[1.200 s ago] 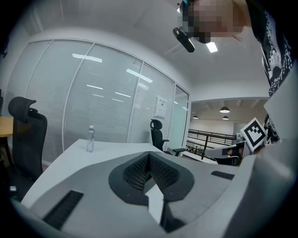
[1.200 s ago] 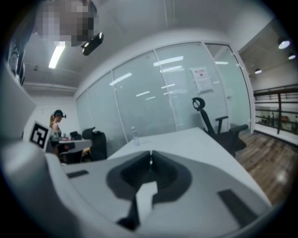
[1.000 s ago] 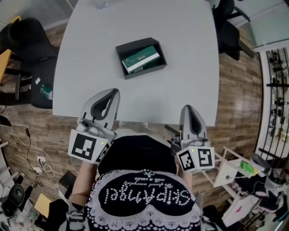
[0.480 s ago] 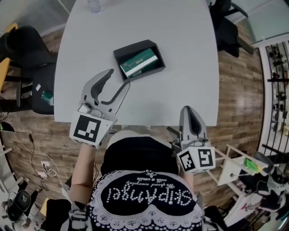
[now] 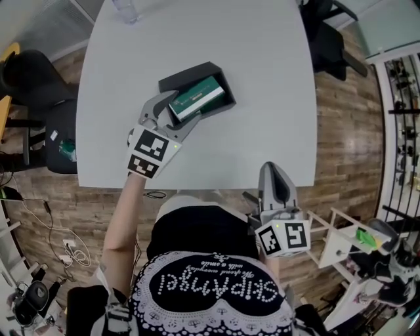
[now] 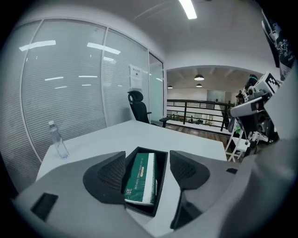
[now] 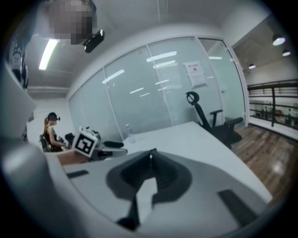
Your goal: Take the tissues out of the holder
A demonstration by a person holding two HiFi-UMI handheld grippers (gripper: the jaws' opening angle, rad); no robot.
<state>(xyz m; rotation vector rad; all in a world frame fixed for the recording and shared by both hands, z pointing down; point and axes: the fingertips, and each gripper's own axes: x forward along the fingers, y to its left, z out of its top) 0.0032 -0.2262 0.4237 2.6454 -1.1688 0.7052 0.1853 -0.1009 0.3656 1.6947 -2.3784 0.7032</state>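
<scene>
Clear water bottle [image 5: 125, 9] on white table [image 5: 262, 85] — far edge — black chair [image 5: 29, 69] alongside

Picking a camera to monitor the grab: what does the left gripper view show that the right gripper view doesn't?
Left only: the green tissue pack in its black holder, framed by the left gripper's jaws, which have just been opening and grip nothing. Right only: the right gripper's shut, empty jaws and a distant bystander. Both: white table, water bottle.
</scene>
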